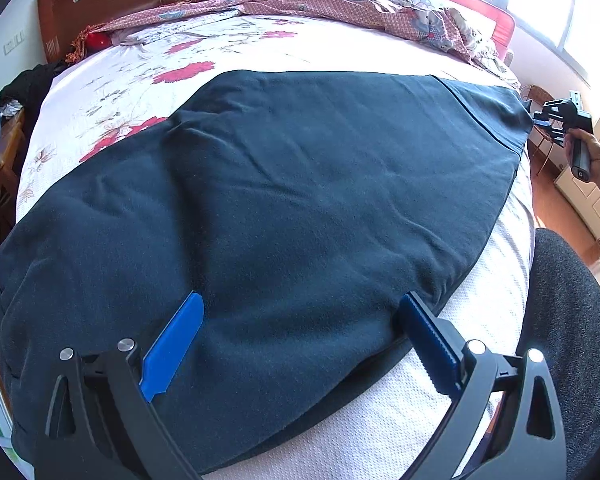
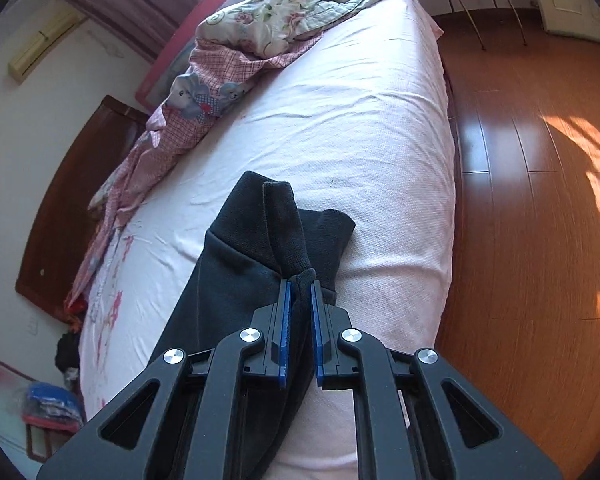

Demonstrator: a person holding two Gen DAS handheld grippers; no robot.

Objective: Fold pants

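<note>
Now we have the dark pants (image 1: 292, 200) spread along the bed (image 1: 480, 320), close to its near edge. Our right tool (image 2: 300, 284) is clamped on the bunched cuffs (image 2: 288, 220) toward the foot of the bed; our left tool (image 1: 300, 312) stands wide apart over the waist end, gripping nothing. We should keep the cuffs pinched together, carry them low toward the waist, and line up the edges before releasing.

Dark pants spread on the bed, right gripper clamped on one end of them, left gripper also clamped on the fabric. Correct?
Not quite. The left gripper is not clamped: its fingers stand wide apart over the near edge of the pants, as the left wrist view shows. The rest holds: the pants lie spread on the bed, and the right gripper is shut on one end of them.
</note>
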